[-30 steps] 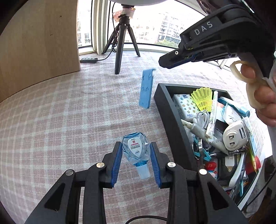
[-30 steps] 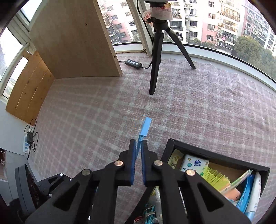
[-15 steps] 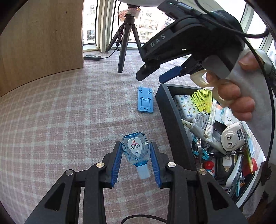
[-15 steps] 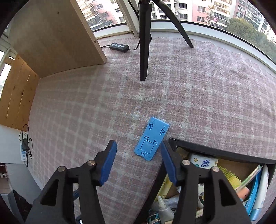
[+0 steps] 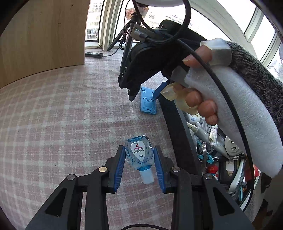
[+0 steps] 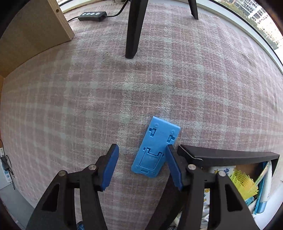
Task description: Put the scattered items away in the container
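A small clear-blue dropper bottle point(image 5: 138, 153) with a white label hangs cap-down above the carpet, and my left gripper point(image 5: 139, 148) is shut on it. A flat blue plastic phone stand point(image 6: 155, 148) lies on the carpet against the corner of the black container point(image 6: 230, 155). My right gripper point(image 6: 141, 147) points down over it with its jaws open; the stand lies below them, nearer the right finger, and no pad touches it. In the left wrist view the right gripper point(image 5: 144, 95) hovers over the stand point(image 5: 148, 104), beside the container wall point(image 5: 178, 127).
The container is packed with several items: a yellow mesh piece point(image 6: 245, 182), a white plug adapter point(image 5: 231, 146), cables and tubes. A black tripod leg point(image 6: 132, 35), a power strip point(image 6: 92, 16) and a wooden panel point(image 6: 26, 35) stand beyond. A person's hand point(image 5: 199, 104) holds the right gripper.
The right gripper went from shut on the blue stand's edge to open. The stand now lies flat on the carpet, and the right gripper has come down over it. The left gripper kept its bottle.
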Tool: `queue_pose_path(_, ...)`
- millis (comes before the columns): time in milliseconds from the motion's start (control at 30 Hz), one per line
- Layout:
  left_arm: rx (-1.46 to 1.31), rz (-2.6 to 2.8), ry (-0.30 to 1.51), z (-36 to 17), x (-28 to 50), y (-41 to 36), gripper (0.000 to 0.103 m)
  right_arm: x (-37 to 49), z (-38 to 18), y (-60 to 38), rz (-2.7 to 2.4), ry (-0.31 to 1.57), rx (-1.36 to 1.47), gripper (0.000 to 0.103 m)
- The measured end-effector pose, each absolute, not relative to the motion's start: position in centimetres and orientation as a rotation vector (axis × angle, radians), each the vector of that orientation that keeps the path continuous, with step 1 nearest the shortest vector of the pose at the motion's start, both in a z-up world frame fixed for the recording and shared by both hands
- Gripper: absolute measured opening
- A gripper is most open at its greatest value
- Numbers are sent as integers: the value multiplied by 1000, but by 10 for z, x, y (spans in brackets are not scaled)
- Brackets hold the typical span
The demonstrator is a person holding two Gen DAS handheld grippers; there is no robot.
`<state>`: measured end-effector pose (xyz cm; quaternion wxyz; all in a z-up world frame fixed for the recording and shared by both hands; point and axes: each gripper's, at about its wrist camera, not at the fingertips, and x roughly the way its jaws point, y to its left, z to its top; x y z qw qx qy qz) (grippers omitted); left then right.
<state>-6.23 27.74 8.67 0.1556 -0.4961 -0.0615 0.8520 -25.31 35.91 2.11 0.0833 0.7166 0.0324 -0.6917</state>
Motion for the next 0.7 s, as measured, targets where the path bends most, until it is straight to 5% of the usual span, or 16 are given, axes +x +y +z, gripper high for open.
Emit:
queue_pose_path(233, -1402, 2447, -203, 88, -64, 266, 31, -263, 21, 393, -2074, 35, 2173, 41)
queue_pose_path(467, -1408, 2434, -210, 85, -67, 268, 31, -267, 18, 411, -2008, -196, 2173, 58)
queue_pose_path(700, -1400, 2437, -180, 88, -64, 274, 31, -263, 14, 385, -2109, -55, 2150, 61)
